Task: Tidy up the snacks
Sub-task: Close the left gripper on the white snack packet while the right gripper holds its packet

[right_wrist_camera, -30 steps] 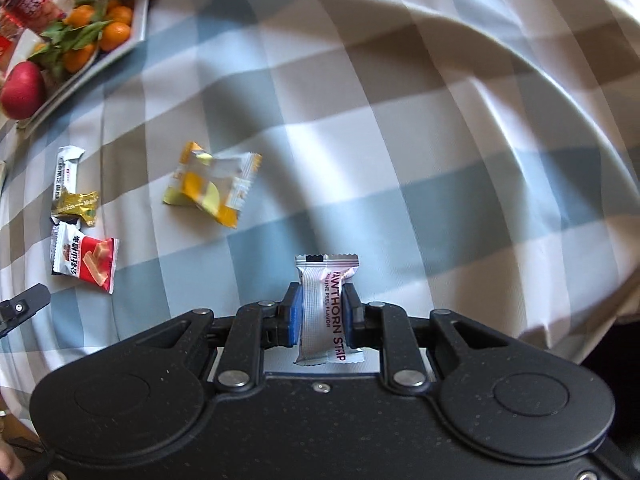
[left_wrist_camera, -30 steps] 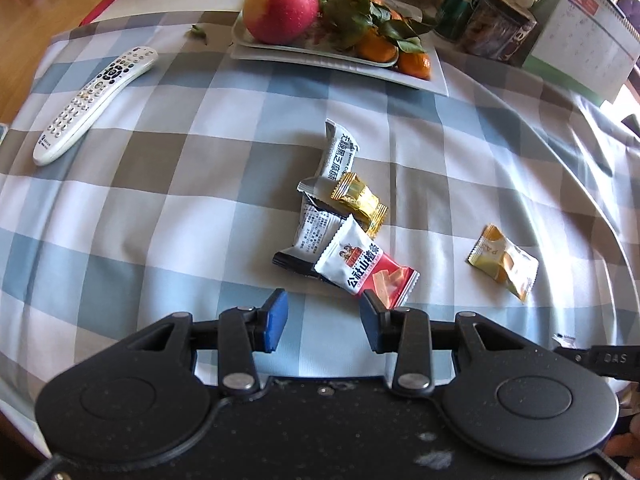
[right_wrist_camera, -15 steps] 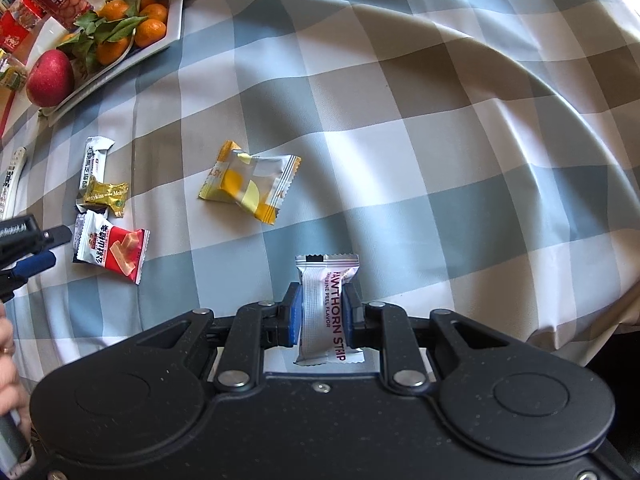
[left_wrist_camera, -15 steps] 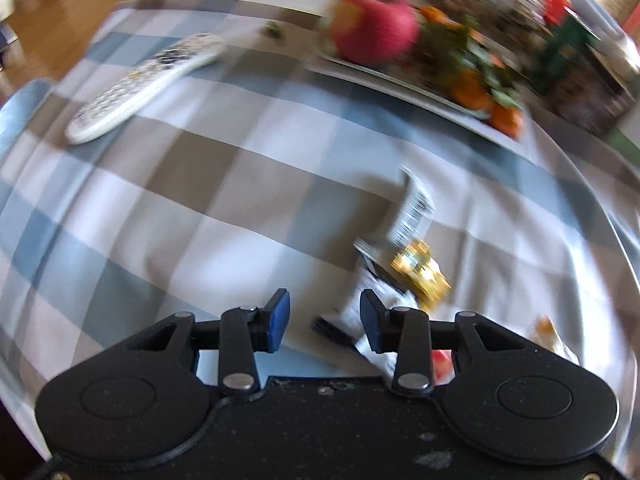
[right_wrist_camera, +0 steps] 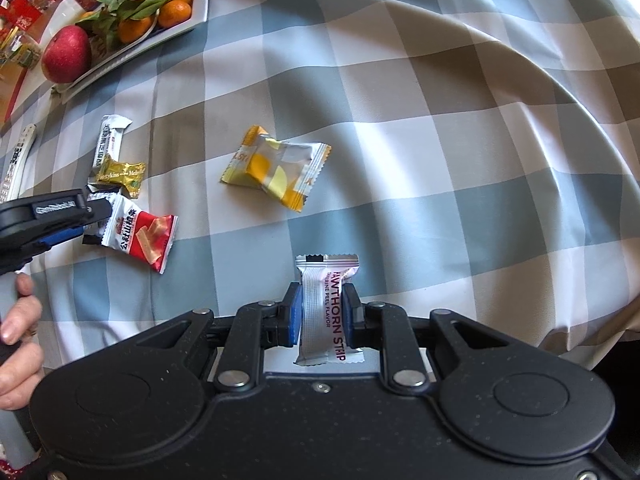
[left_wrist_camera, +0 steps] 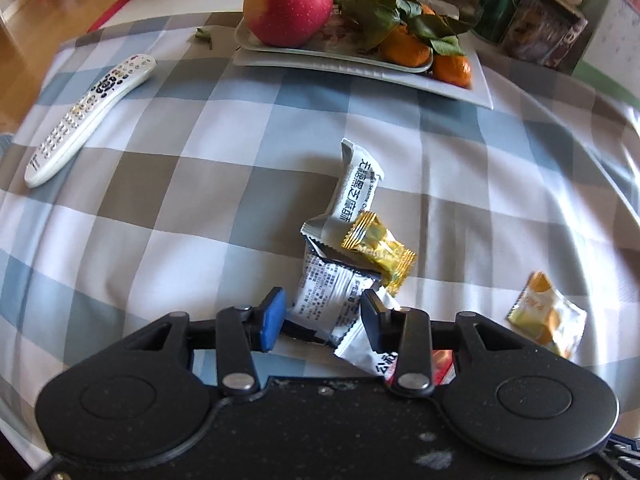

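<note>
— Where a second back hung short of the snack pile, now down among it: left hand-held gripper (left_wrist_camera: 322,320), jaws opening, straddling the glossy white-and-black packet (left_wrist_camera: 334,300), pads not pressing.
— And the right?
— No change: right hand-held gripper (right_wrist_camera: 320,312) clamped on the silvery crimped hawthorn strip (right_wrist_camera: 326,308), held above the checked cloth (right_wrist_camera: 460,160) on the counter.
— Textures?
— Foil everywhere: crinkled gold candy (left_wrist_camera: 378,250) resting on a long white wrapper (left_wrist_camera: 356,192); red-and-white pouch (right_wrist_camera: 140,236) touching the pile; yellow sachet (right_wrist_camera: 276,168) lying apart, serrated ends. Smooth white remote (left_wrist_camera: 88,116) well left. Waxy red apple (left_wrist_camera: 288,2) on the white tray (left_wrist_camera: 460,88) beyond.
</note>
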The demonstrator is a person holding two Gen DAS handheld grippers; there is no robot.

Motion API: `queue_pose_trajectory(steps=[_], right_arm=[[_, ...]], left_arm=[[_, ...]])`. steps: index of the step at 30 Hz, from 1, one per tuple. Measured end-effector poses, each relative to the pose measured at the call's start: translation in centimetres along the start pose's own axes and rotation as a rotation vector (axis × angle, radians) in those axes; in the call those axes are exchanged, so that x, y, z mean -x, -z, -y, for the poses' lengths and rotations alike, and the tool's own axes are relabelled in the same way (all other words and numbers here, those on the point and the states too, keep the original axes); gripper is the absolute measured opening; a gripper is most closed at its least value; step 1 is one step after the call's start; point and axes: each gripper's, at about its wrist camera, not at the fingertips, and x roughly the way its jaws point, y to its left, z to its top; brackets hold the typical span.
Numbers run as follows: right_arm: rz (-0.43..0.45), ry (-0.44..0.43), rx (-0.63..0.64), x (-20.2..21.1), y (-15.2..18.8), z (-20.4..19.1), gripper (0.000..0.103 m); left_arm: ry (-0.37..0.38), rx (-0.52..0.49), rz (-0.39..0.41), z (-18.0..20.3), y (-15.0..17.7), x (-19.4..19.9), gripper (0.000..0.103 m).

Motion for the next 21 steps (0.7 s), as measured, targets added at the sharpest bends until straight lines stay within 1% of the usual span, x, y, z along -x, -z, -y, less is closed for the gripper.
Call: queue_pose_trajectory(steps=[3,5,7,11,15,16,17,18,21], right_arm=[[0.002,-0.002,0.003,0.1,0.0,-0.1,0.028],[0.000,-0.001,0.003,0.0,0.0,-0.2,0.028],[-0.010,0.000,0.002,-0.2,0.0,-0.2,0.028],[-0.020,0.001,0.000,-0.5,0.0,-0.3,0.028],[-0.023,-0.006,0.004,-0.5,-0.2,-0.5,0.028],[-0.024,-0.009,0.007,-0.5,-0.2,-0.6,0.028],[-0.026,-0.011,0.011,-0.5,-0.3,-0.7,0.028],[-0.027,-0.014,0.016,-0.5,-0.3,-0.8,0.028],[-0.028,-0.017,0.025,-0.4,-0.2,-1.1,0.028]], left_arm=[[-0.006,-0.037,0.005,0.4,0.1,-0.1,0.044],[0.003,-0.047,0.006,0.6,0.2,-0.2,0.045],[0.014,-0.048,-0.007,0.7,0.1,-0.7,0.045],[-0.016,-0.049,-0.020,1.0,-0.1,-1.7,0.045],[-0.017,-0.052,-0.011,1.2,-0.3,-1.8,0.045],[-0.019,-0.055,-0.009,1.3,-0.3,-1.7,0.043],[-0.016,-0.060,-0.009,1.3,-0.3,-1.7,0.039],[-0.022,-0.060,-0.006,1.3,-0.3,-1.6,0.036],[-0.023,-0.034,-0.017,1.0,-0.3,-1.3,0.034]])
